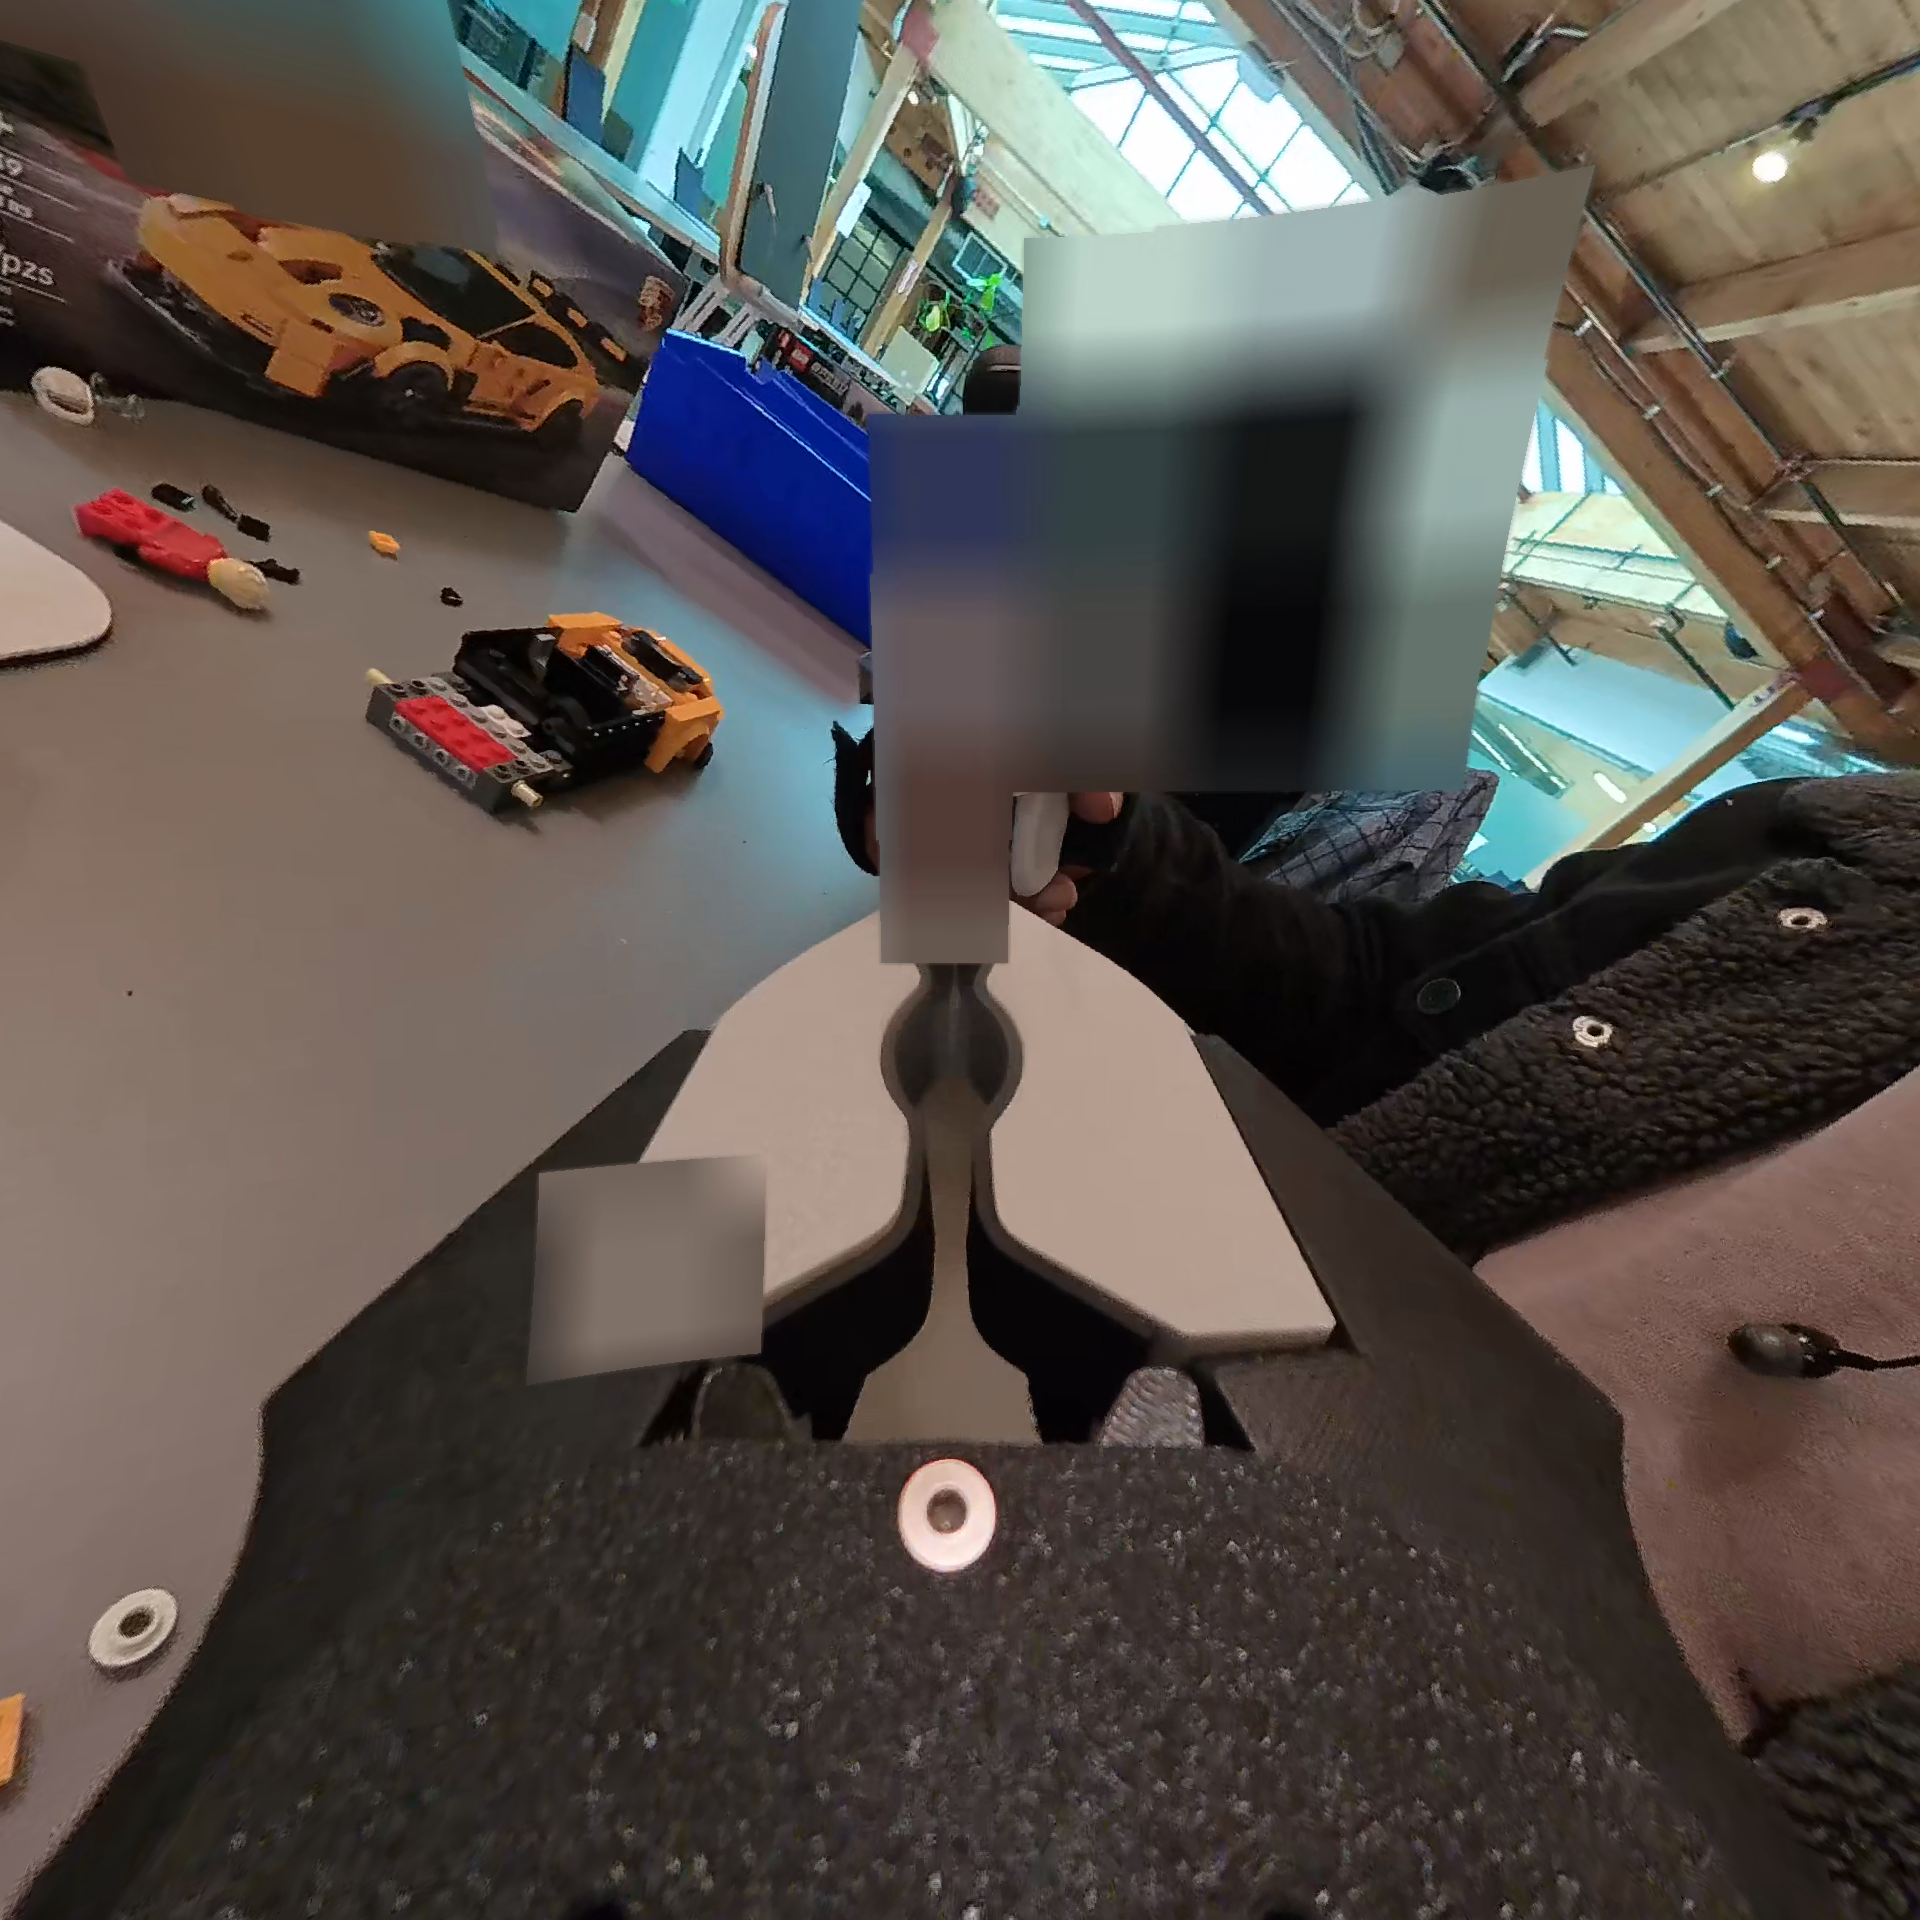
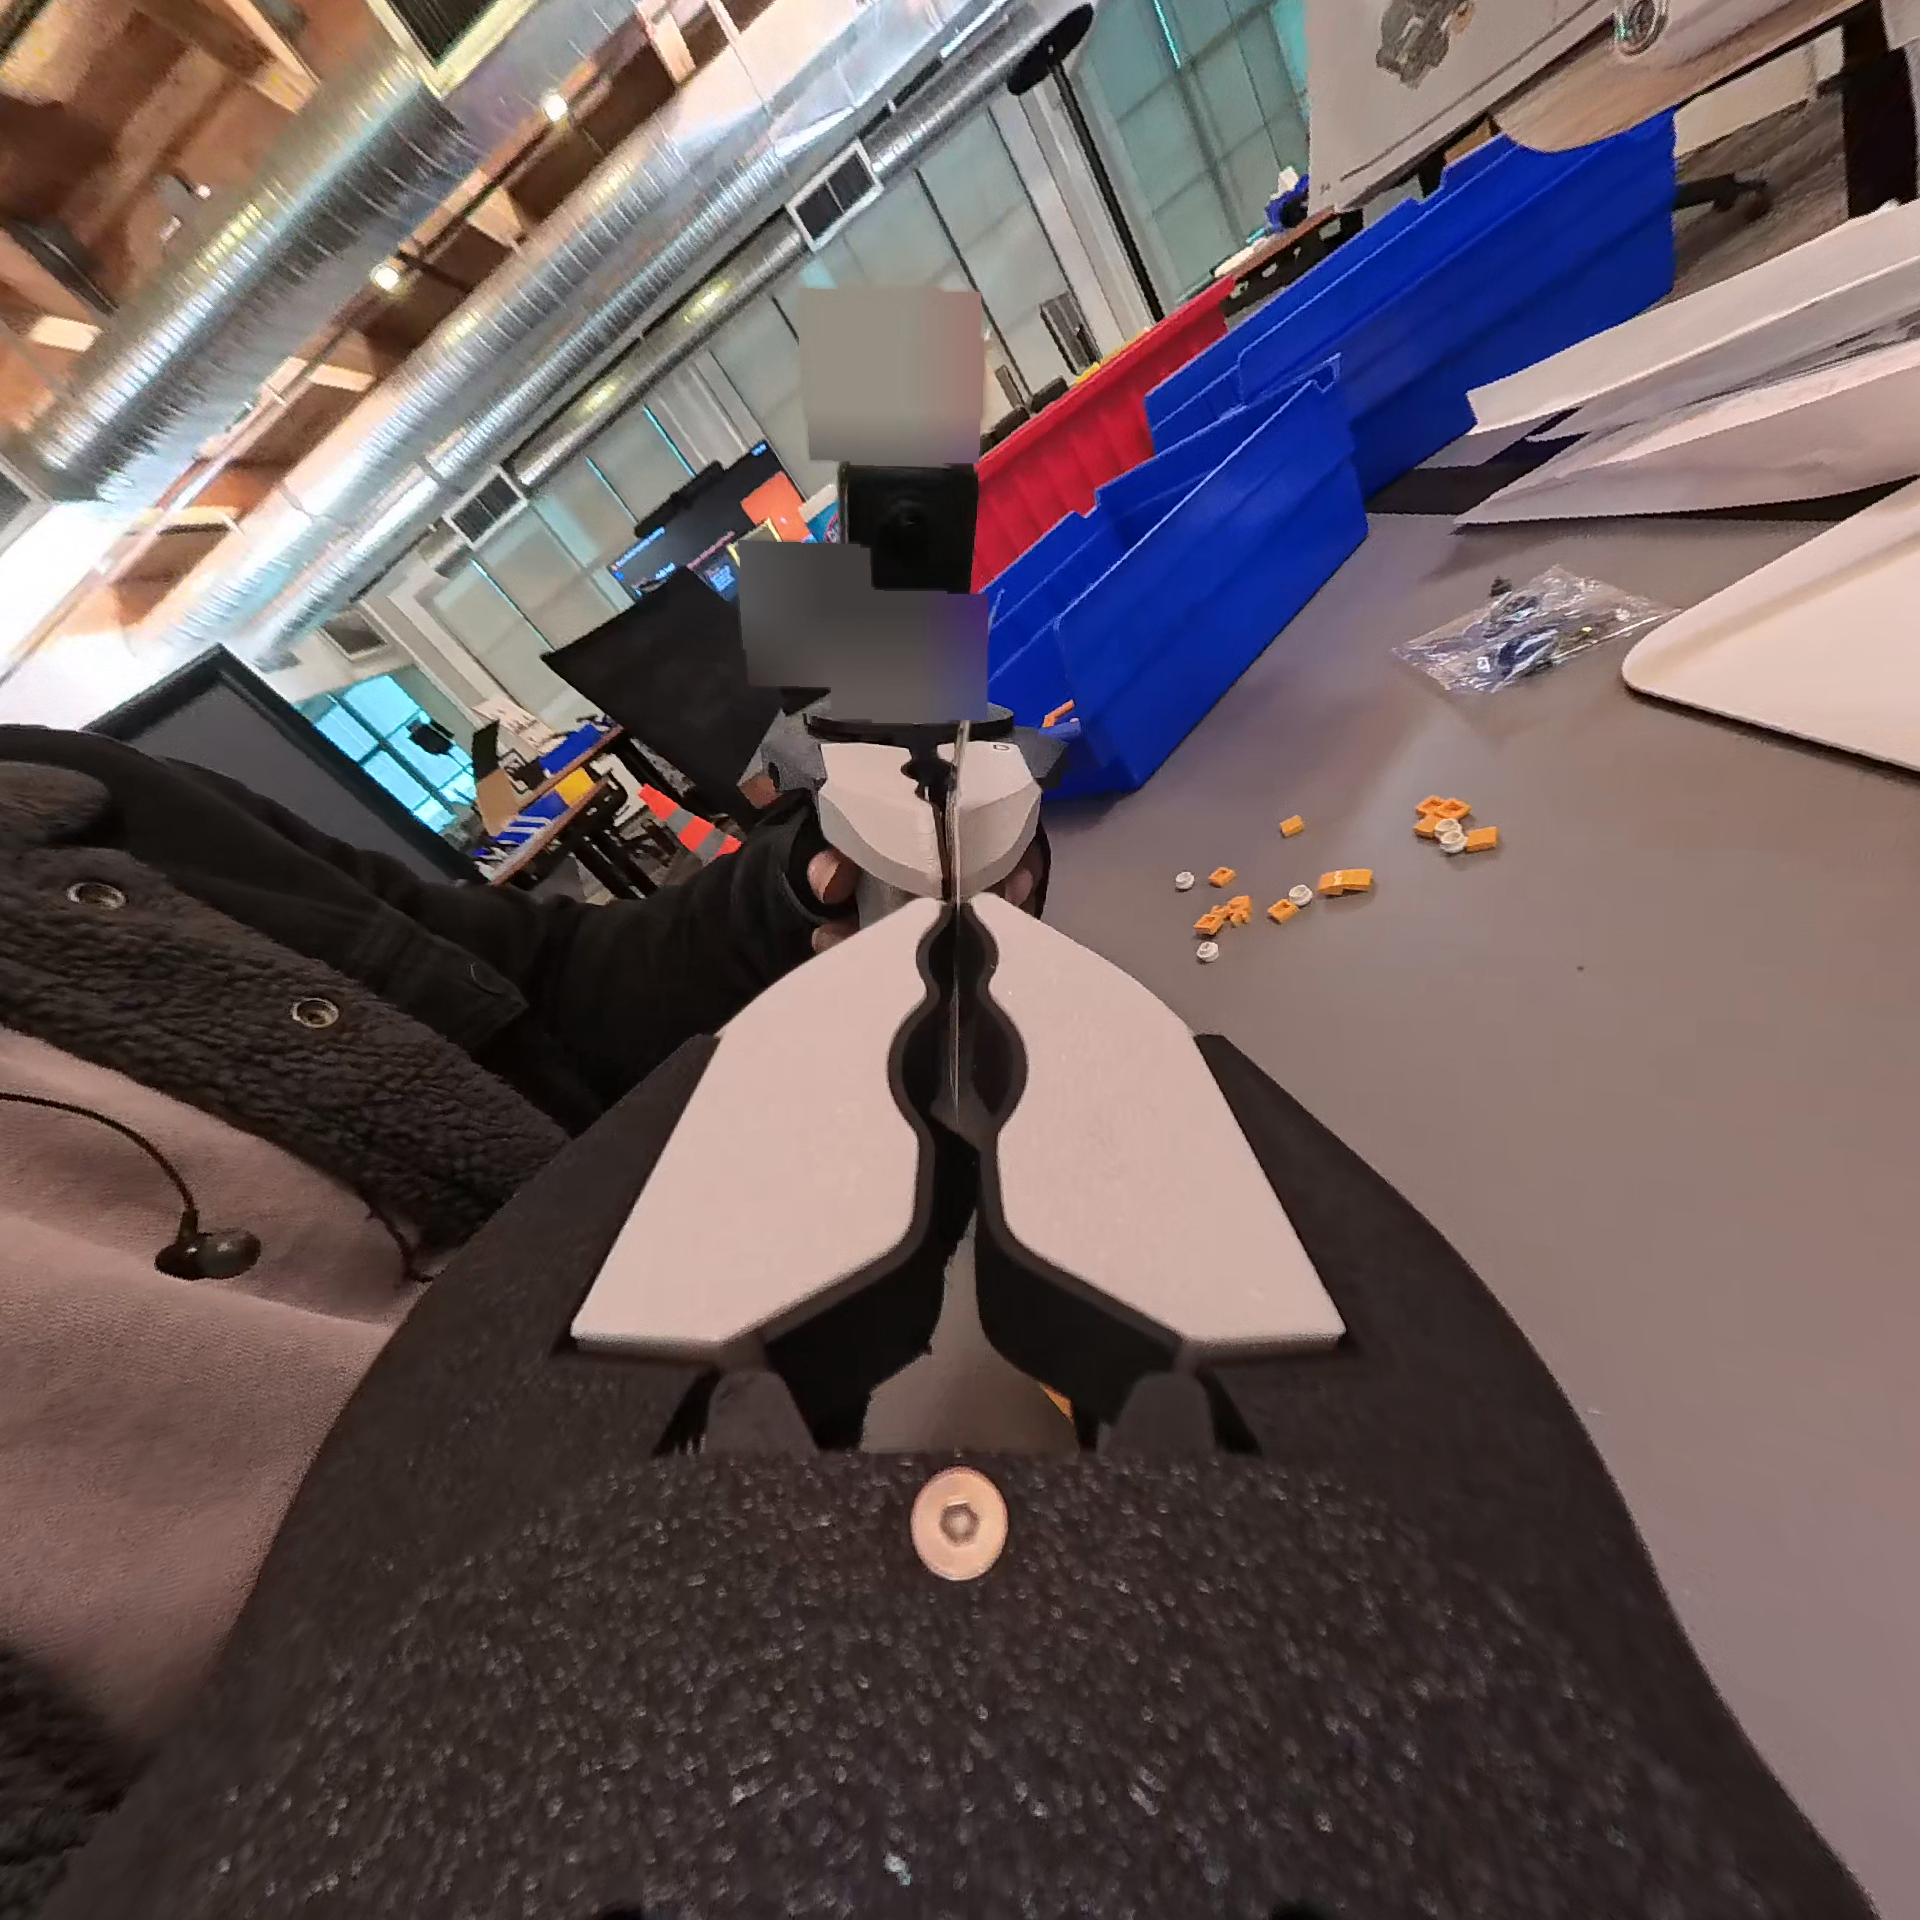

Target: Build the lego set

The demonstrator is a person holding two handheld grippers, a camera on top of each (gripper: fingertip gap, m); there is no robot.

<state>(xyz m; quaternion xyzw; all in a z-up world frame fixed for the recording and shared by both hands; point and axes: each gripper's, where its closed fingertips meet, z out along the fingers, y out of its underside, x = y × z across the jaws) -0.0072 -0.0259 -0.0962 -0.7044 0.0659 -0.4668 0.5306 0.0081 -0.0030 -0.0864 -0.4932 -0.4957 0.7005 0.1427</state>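
Note:
My left gripper (image 1: 948, 977) is shut and raised off the grey table (image 1: 260, 935); a blurred patch hides its tips. My right gripper (image 2: 951, 909) faces it tip to tip and is shut on a thin flat sheet (image 2: 954, 997) seen edge-on. The sheet reaches the left gripper (image 2: 930, 821); I cannot tell whether that one pinches it too. The partly built orange and black Lego car (image 1: 551, 707) lies on the table far left of the grippers. Small orange and grey pieces (image 2: 1288, 894) are scattered to the right.
The set's box (image 1: 343, 312) stands at the back left, with red and black loose parts (image 1: 156, 530) before it. Blue bins (image 2: 1226, 582) and a red bin (image 2: 1081, 436) line the table's far side. A bag of parts (image 2: 1527, 634) lies by a white tray (image 2: 1787, 644). A person's dark coat (image 1: 1558, 1039) is close. The tips of both grippers are at nearly the same place.

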